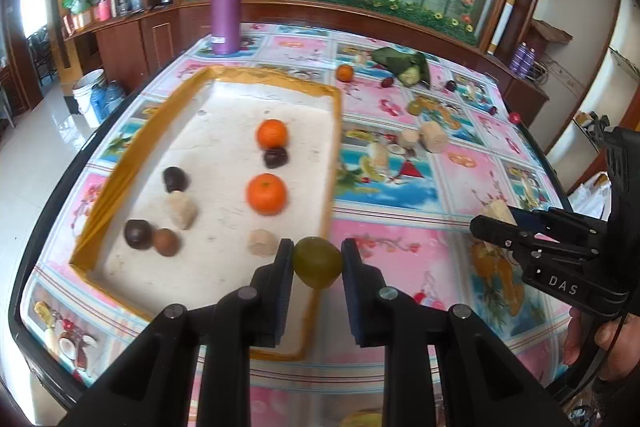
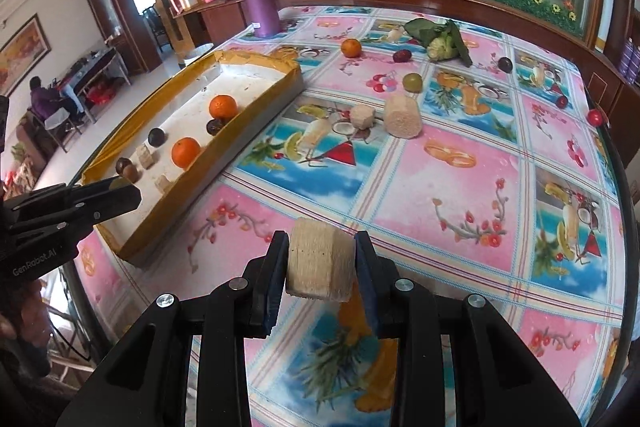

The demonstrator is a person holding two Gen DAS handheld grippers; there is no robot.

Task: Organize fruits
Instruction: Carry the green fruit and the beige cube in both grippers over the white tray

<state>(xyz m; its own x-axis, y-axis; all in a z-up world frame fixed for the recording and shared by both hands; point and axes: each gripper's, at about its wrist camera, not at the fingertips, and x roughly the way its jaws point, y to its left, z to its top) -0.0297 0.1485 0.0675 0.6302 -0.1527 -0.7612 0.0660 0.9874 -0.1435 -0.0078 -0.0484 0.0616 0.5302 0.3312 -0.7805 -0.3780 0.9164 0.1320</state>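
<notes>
A tray [image 1: 120, 187] lies on the left part of the table [image 1: 400, 247]; a flask [image 1: 227, 3] stands upright behind it near the table's far edge. In the tray two oranges [image 1: 267, 193] lie one behind the other along its right side, a plum [image 1: 275, 157] between them touching the farther one. Left of them a plum [image 1: 175, 179] lies just behind a cane chunk [image 1: 182, 209], and two round fruits [image 1: 138, 233] touch each other nearer the front. Right of the tray, on the table, two cane chunks [image 2: 402, 117] stand side by side. Behind them lie a round fruit [image 2: 412, 82], an orange [image 2: 351, 47] and a leafy bundle [image 2: 438, 37], with small fruits scattered toward the right edge.
</notes>
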